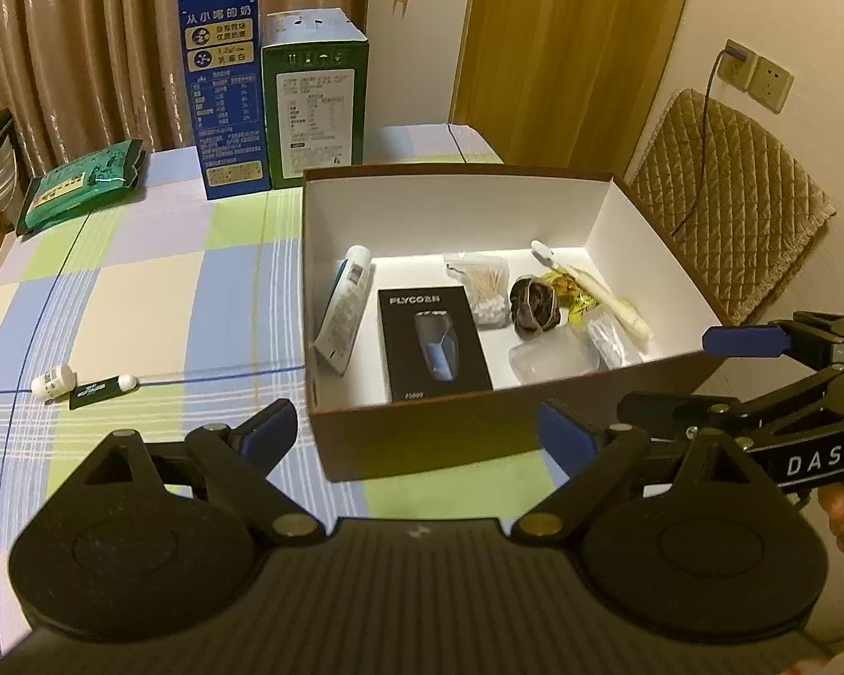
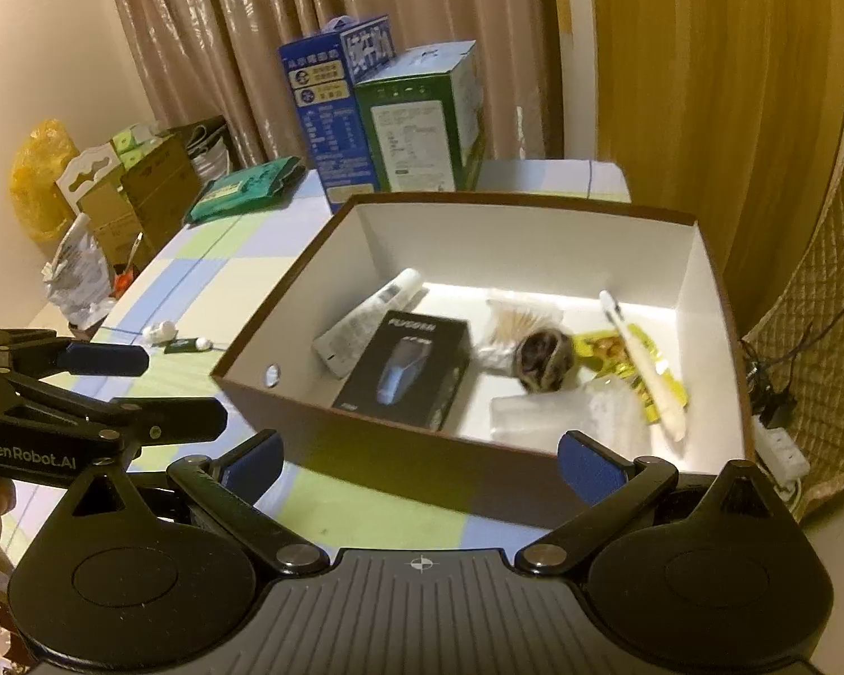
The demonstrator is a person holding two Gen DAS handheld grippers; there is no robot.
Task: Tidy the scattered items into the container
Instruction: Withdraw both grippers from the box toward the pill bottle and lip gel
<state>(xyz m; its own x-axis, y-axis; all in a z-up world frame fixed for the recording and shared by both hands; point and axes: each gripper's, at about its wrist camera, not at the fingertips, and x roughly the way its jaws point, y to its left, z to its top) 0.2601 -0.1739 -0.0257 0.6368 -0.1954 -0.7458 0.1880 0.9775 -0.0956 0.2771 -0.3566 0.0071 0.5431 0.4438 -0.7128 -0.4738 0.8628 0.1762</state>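
A brown box [image 1: 456, 171] with a white inside stands on the checked tablecloth. In it lie a black shaver box [image 1: 433, 343], a white tube [image 1: 343, 309], a bag of cotton swabs [image 1: 481, 287], a dark scrunchie [image 1: 534, 304], a yellow packet [image 1: 577, 295] and a white stick [image 1: 602, 292]. Left of the box, a small white bottle [image 1: 53, 382] and a black-and-white tube [image 1: 104, 385] rest on the cloth. My left gripper [image 1: 419, 433] hangs open and empty before the box's front wall. My right gripper [image 2: 419, 464] stands open, also empty, at the front right corner of the box [image 2: 720, 304].
A blue carton [image 1: 228, 90] and a green carton [image 1: 315, 107] stand behind the box, with a green packet [image 1: 81, 183] at the far left. A quilted chair [image 1: 726, 197] is to the right. Cardboard boxes [image 2: 140, 191] and bags crowd the floor on the left.
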